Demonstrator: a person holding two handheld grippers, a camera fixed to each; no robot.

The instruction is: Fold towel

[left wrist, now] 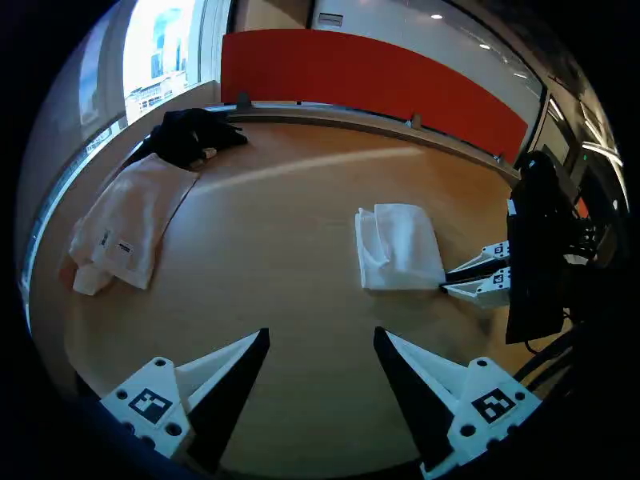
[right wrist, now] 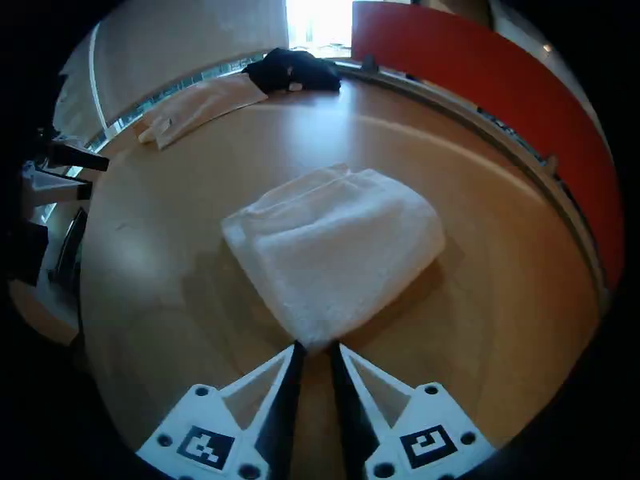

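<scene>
Folded white towel (right wrist: 336, 240): centre frame in the right gripper view, on a wooden table (right wrist: 160, 264). Its near corner lies between the right gripper (right wrist: 316, 352) tips, jaws narrowed to a slit; grip cannot be told.

Left gripper (left wrist: 320, 336): jaws wide apart, lower frame, well short of the towel.

Second towel (left wrist: 128, 220) and dark cloth (left wrist: 192, 132): upper left, detail unclear.

My left camera faces the folded white towel (left wrist: 398, 246) from well back across the table (left wrist: 304, 184); my right camera sits just beside it. The 2 views share it.
</scene>
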